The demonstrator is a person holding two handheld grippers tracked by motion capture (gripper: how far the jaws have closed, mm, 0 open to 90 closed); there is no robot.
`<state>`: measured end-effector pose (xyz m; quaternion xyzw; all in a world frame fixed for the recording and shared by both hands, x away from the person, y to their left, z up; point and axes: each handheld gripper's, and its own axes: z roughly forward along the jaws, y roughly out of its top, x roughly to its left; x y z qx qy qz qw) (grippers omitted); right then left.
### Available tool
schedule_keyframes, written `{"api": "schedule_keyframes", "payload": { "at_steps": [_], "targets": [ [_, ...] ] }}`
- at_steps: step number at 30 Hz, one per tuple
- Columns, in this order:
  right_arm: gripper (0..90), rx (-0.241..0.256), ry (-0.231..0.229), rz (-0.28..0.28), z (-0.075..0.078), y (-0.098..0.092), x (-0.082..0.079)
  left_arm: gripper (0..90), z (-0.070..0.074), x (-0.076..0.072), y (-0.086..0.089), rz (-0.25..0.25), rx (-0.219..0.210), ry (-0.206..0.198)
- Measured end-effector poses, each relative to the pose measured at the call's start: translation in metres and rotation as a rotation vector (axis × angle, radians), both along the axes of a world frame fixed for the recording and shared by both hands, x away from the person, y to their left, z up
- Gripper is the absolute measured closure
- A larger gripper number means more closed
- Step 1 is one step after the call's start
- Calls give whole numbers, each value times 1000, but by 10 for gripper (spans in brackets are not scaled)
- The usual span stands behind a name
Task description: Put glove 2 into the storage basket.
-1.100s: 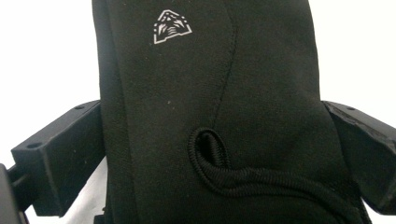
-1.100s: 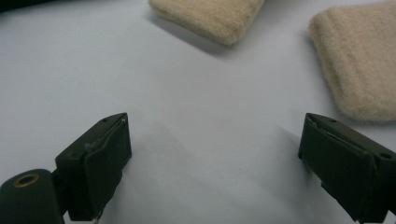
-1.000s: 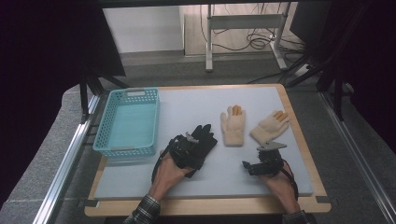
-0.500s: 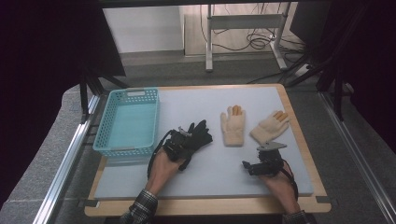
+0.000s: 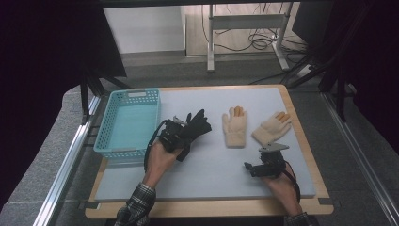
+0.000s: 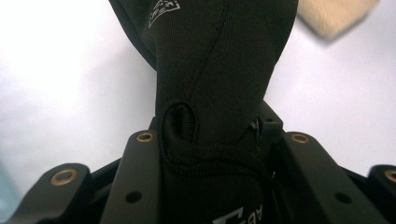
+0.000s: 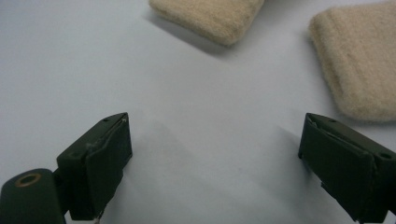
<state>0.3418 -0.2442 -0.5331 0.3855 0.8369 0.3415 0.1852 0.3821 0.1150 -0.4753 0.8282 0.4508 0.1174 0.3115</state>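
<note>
The left gripper [image 5: 181, 134] is clamped on the cuff of a black glove [image 5: 196, 125], pinching it at the wrist end so the fingers trail free, just beside the turquoise basket [image 5: 126, 123], which looks like the place it is headed. In the left gripper view the glove [image 6: 219, 70] is smooth, stretchy fabric with stitched seams and a printed logo. The right gripper [image 5: 254, 168] rests low on the pale grey mat [image 5: 211, 165] with its jaws wide apart, near two beige knitted gloves [image 5: 235, 126] [image 5: 271, 128], fuzzy and ribbed, lying flat with orange fingertips.
</note>
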Motion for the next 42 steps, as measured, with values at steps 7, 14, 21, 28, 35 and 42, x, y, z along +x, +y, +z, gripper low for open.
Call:
{"api": "schedule_keyframes", "payload": {
  "at_steps": [7, 14, 21, 28, 35, 42],
  "targets": [
    [91, -1, -1, 0, 0, 0, 0, 641, 26, 11, 17, 40, 17, -20],
    [91, -1, -1, -1, 0, 0, 0, 640, 44, 19, 42, 101, 29, -39],
    [91, 0, -1, -1, 0, 0, 0, 639, 50, 24, 74, 182, 29, -39],
    [91, 0, -1, -1, 0, 0, 0, 636, 51, 28, 114, 280, 38, -35],
    [91, -1, -2, 0, 0, 0, 0, 635, 42, 32, 150, 373, 50, -5],
    [91, 0, -2, -1, 0, 0, 0, 633, 25, 41, 174, 432, 87, 50]
  ]
}}
